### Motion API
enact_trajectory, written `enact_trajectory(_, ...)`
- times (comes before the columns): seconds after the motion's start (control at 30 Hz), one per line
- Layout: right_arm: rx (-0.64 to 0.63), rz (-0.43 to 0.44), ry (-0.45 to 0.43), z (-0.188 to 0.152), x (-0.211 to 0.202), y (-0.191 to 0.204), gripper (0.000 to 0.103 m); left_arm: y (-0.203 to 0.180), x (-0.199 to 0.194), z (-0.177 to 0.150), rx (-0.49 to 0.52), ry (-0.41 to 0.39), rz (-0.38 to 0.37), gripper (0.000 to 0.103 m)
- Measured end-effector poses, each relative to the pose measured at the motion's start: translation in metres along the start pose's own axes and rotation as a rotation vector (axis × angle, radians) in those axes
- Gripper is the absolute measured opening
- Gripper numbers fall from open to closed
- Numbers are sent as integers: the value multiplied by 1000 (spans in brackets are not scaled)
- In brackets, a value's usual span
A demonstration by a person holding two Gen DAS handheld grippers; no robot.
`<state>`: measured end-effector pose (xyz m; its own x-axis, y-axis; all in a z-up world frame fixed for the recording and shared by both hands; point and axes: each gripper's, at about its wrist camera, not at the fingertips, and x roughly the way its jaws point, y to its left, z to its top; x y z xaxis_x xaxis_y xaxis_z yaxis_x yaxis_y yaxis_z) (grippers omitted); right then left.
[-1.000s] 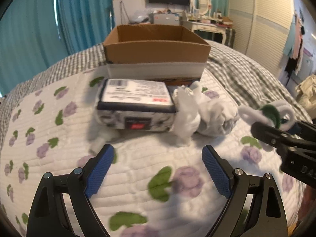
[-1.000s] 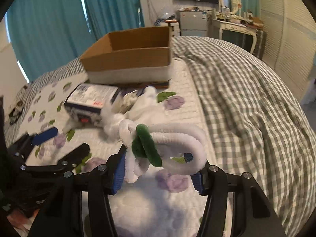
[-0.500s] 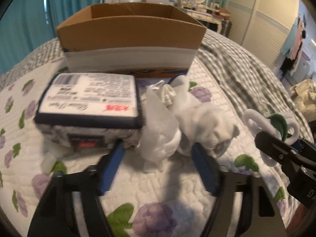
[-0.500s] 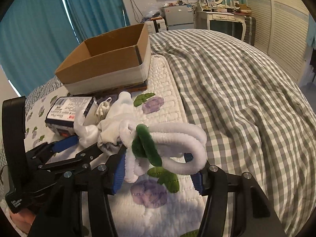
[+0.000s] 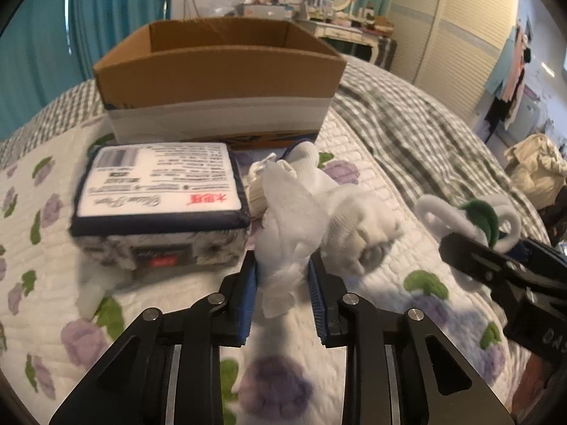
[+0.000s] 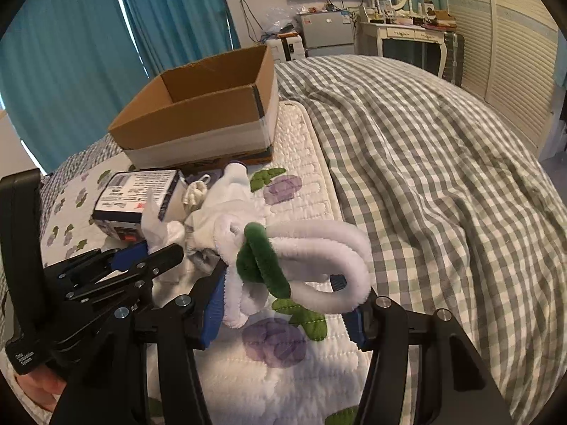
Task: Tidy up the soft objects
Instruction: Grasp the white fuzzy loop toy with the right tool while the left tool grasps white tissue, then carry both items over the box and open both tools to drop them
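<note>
My left gripper [image 5: 282, 288] is shut on a crumpled white tissue [image 5: 287, 219] on the quilt, beside a white sock [image 5: 354, 212]. A soft tissue pack [image 5: 159, 191] lies left of it. My right gripper [image 6: 283, 304] is shut on a white and green pipe-cleaner loop toy [image 6: 294, 248] and holds it above the quilt. That toy also shows at the right of the left wrist view [image 5: 471, 212]. The left gripper shows in the right wrist view [image 6: 141, 258] by the tissue [image 6: 159, 226]. An open cardboard box [image 5: 219, 81] stands behind the pile.
A floral quilted pad [image 5: 88, 318] covers the bed's near part, with a grey checked duvet [image 6: 443, 163] to the right. Teal curtains [image 6: 71, 53] hang behind. A dresser with mirror [image 6: 397, 32] and louvred wardrobe doors [image 6: 514, 35] stand beyond the bed.
My left gripper moved forward to the pile and closed from wide open onto the white tissue. My right gripper kept hold of the pipe-cleaner toy and shifted slightly.
</note>
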<state>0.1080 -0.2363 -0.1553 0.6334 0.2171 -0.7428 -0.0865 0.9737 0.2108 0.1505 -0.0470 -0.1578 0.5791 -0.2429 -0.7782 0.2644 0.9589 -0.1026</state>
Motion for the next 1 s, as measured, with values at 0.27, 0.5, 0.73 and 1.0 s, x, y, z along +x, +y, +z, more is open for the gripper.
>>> enact_trajectory(0.27, -59, 49, -73, 16, -49, 27, 55, -9, -59, -8, 37, -66, 15, 27)
enact_trajectory(0.5, -144, 88, -174, 56, -100, 58, 56, -10, -131, 13, 63, -206, 16, 27)
enact_trajectory(0.73, -199, 117, -242, 127, -109, 89, 56, 3, -172, 69, 93, -331, 51, 29)
enact_trajectory(1.0, -189, 134, -203, 201, -16, 100, 56, 40, -116, 141, 129, -351, 82, 52)
